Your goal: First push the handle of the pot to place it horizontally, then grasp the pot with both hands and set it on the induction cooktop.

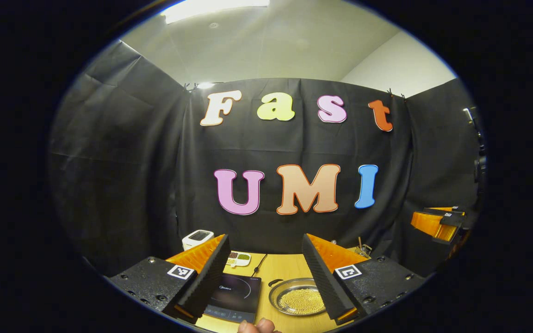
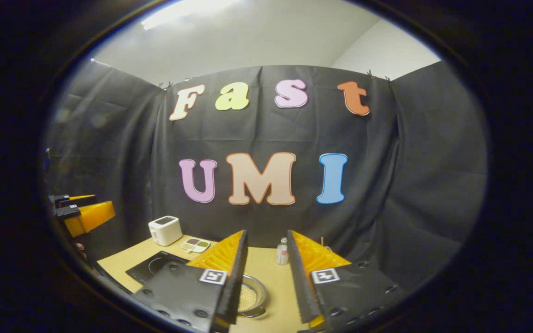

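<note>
- Pot (image 1: 298, 297) sits on the wooden table (image 1: 278, 270), a shallow metal pan holding small yellowish grains, just right of the cooktop (image 1: 235, 296).
- Its dark handle (image 1: 275, 281) pokes out at the rim's far left in the left gripper view, angled toward the cooktop; I cannot tell whether it lies level.
- My left gripper (image 1: 265, 277) hangs above the table with its jaws wide apart, holding nothing; the pot and cooktop show through the gap.
- My right gripper (image 2: 266, 273) is also spread, holding nothing; the pot (image 2: 252, 296) shows between its fingers, partly behind the left one.
- In the right gripper view the cooktop (image 2: 153, 267) lies at the table's left, apart from the pot.
- A white toaster (image 2: 165, 230) stands at the far left corner, with a small dish (image 2: 195, 244) of compartments just beside it.
- A little bottle (image 2: 282, 252) stands near the back wall, beyond the pot.
- A fingertip (image 1: 257, 326) shows at the bottom edge of the left gripper view.
- Each view catches the other gripper off to the side, held up above table level.
</note>
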{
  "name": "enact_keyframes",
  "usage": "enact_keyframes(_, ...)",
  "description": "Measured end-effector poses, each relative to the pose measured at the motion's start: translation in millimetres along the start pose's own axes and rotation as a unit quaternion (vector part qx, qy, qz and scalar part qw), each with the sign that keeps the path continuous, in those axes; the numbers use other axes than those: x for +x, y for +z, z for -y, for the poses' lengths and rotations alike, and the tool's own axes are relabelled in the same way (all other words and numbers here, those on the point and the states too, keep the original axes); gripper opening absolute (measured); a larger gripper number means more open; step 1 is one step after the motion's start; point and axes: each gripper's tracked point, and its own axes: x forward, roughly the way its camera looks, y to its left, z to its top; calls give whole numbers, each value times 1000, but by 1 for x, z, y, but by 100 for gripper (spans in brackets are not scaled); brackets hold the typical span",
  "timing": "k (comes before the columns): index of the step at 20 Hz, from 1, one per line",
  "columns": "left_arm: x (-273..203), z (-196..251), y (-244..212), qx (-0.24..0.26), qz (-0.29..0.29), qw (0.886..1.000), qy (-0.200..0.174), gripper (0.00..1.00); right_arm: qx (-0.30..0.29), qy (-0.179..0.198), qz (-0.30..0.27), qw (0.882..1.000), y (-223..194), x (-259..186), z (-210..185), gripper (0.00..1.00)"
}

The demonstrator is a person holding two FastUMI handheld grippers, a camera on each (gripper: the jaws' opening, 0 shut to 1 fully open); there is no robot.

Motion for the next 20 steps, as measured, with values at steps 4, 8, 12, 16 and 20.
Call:
enact_keyframes(4, -6, -10, -3, -6, -1, 1000, -7, 95, 17, 7, -11, 1000, -10, 0, -15, 7)
enact_keyframes(8, -11, -20, -9, -11, -6, 1000, -18, 95, 28, 36, -56, 997, -38, 5, -35, 2)
enact_keyframes(12, -2, -29, -20, -14, -15, 1000, -14, 94, 25, 72, -106, 991, -73, 11, -55, 2)
enact_keyframes(16, 17, -33, -43, -14, -39, 999, -10, 95, 39, 101, -156, 982, -117, 22, -68, 0)
enact_keyframes(20, 41, -36, -59, -8, -64, 998, 6, 92, 34, 126, -206, 970, -164, 40, -70, 0)
